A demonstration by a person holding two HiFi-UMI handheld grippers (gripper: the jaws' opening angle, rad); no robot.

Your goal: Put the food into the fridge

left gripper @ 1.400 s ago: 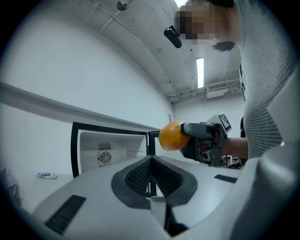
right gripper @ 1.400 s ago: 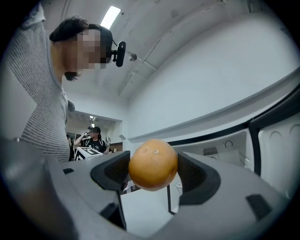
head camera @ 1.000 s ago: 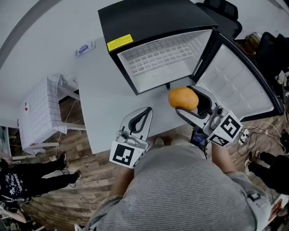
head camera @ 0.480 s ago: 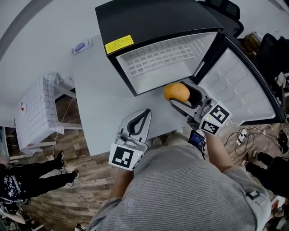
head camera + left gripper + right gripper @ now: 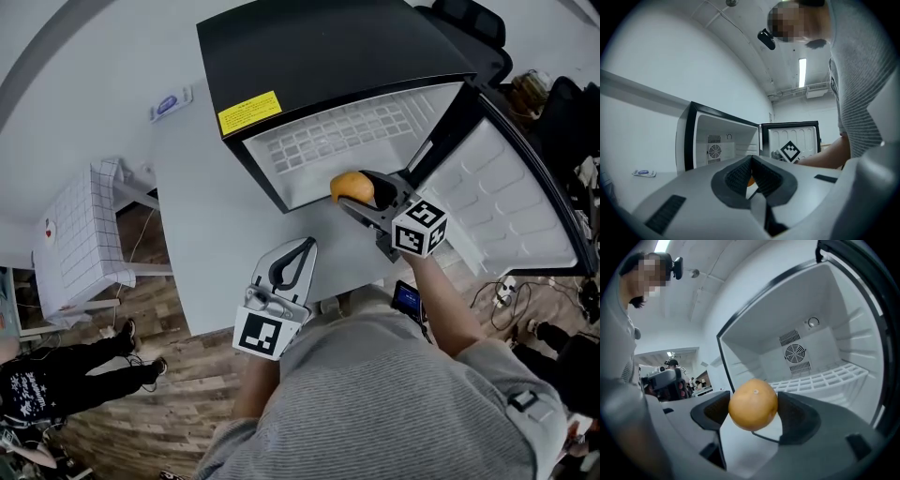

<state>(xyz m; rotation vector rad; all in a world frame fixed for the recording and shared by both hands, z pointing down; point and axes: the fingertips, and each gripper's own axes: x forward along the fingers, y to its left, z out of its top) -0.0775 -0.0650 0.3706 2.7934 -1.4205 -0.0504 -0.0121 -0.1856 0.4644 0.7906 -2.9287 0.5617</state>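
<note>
Head view: the right gripper (image 5: 367, 195) carries the orange (image 5: 349, 186) at the open fridge (image 5: 319, 56) mouth. Left gripper view: the left gripper (image 5: 751, 164) is pressed together, empty. Right gripper view: the jaws pinch the orange before the shelf (image 5: 825, 377); the next move should be to advance, lower and release.

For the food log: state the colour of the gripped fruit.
The fruit is orange; the right gripper view shows it best.
</note>
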